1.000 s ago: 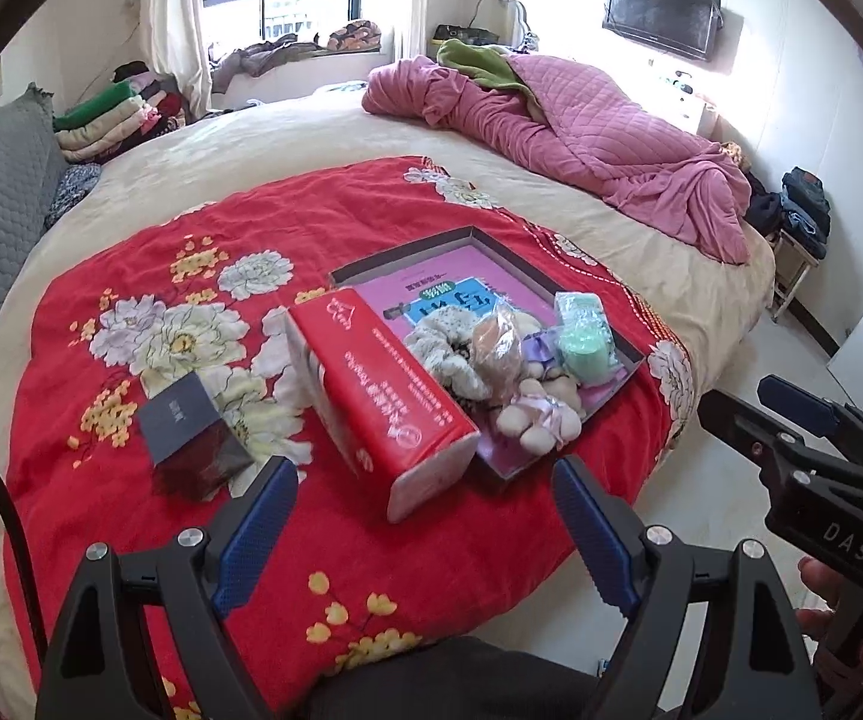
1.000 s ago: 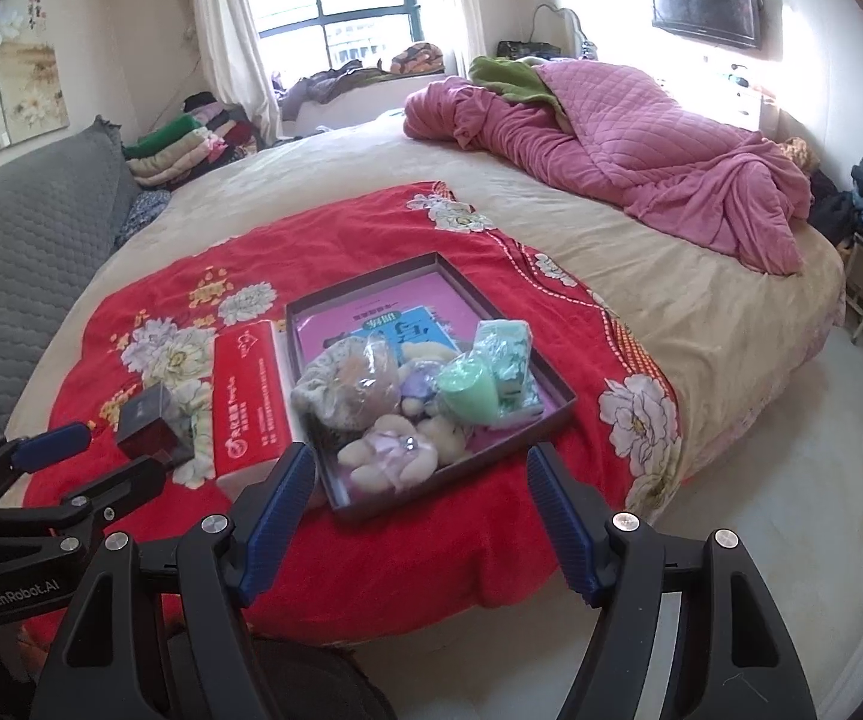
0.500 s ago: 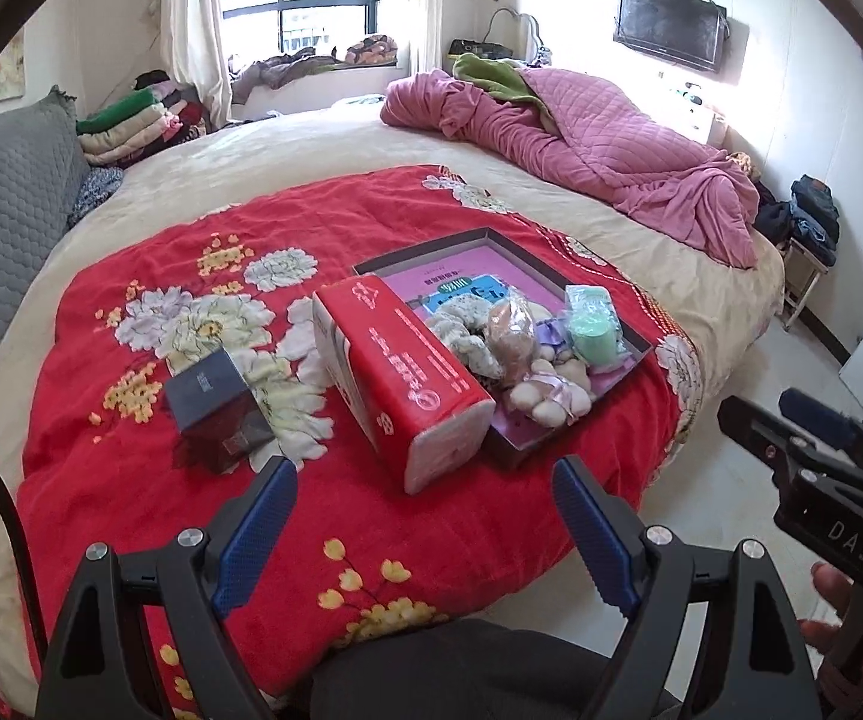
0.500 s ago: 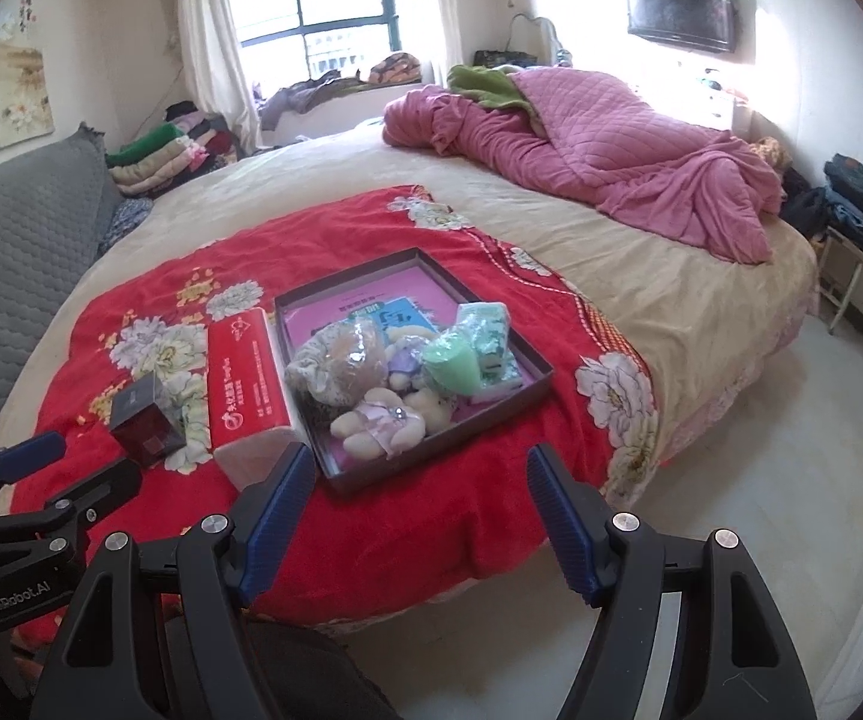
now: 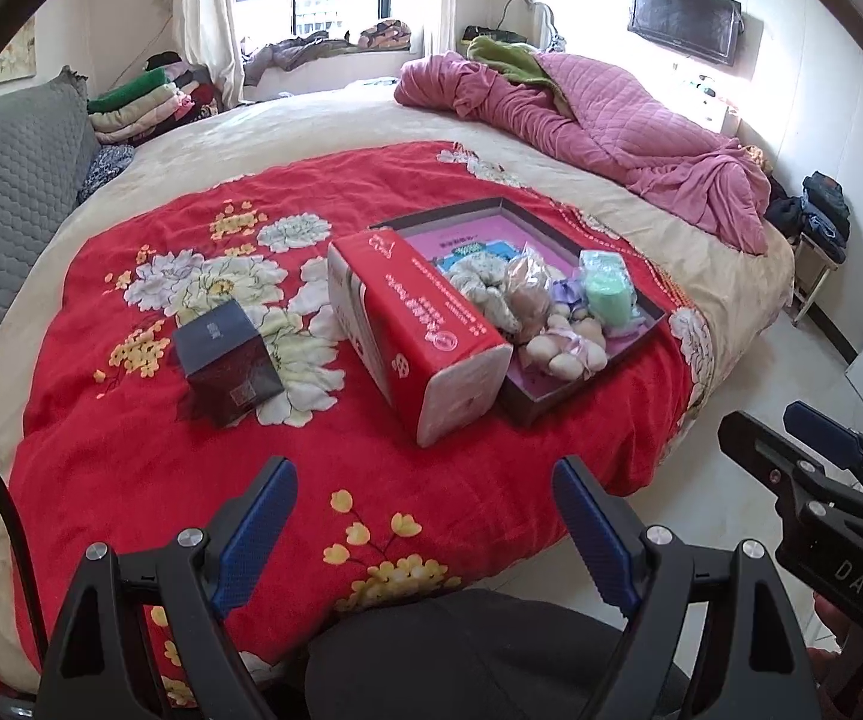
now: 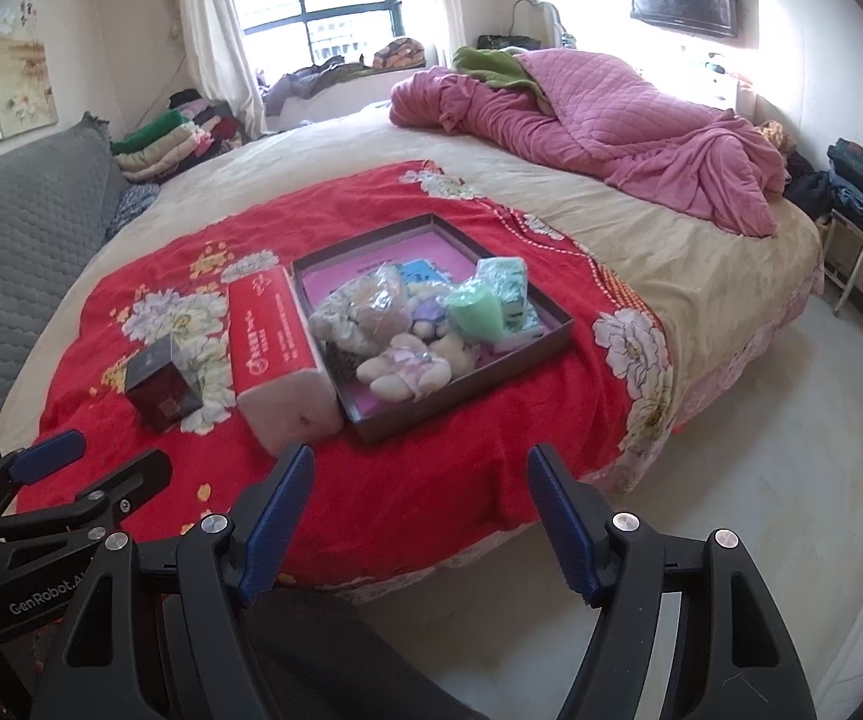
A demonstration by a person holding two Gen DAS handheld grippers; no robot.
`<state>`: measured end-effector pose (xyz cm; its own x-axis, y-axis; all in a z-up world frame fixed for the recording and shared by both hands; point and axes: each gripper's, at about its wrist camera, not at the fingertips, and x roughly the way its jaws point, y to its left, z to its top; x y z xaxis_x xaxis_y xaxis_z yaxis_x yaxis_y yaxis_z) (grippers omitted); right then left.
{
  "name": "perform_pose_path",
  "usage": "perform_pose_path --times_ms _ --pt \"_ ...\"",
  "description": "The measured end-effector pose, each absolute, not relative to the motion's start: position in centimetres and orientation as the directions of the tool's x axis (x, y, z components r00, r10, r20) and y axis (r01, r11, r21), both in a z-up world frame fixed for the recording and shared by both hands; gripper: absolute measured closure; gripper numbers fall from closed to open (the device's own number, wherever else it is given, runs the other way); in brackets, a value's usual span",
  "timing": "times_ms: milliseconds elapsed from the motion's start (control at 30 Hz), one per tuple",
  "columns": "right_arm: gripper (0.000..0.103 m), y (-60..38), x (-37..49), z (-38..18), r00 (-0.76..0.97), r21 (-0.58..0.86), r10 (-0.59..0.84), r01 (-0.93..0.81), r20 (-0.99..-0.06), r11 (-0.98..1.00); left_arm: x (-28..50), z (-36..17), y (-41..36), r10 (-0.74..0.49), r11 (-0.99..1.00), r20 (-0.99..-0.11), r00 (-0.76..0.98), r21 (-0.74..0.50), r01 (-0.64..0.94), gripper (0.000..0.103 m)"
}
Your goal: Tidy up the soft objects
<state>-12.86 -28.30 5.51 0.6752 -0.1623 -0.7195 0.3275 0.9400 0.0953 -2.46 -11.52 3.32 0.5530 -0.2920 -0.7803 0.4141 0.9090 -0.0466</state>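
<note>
Fingers on both your left gripper and right gripper are spread wide with nothing in them, hovering off the near edge of the red floral blanket. Soft stuff, meaning a cream plush toy, bagged fluffy bits and a green roll, sits piled in the dark shallow tray. A red tissue pack touches the tray's left wall, with a dark cube box near it. Could be sorted already or about to be, so hard to call the next grab.
</note>
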Motion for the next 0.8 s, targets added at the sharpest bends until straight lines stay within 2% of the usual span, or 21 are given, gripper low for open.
perform_pose_path --times_ms 800 --pt "0.029 -27.8 -12.4 3.6 0.647 0.087 -0.159 0.332 -0.746 0.939 -2.1 1.7 -11.1 -0.266 0.919 -0.796 0.543 -0.038 0.393 0.017"
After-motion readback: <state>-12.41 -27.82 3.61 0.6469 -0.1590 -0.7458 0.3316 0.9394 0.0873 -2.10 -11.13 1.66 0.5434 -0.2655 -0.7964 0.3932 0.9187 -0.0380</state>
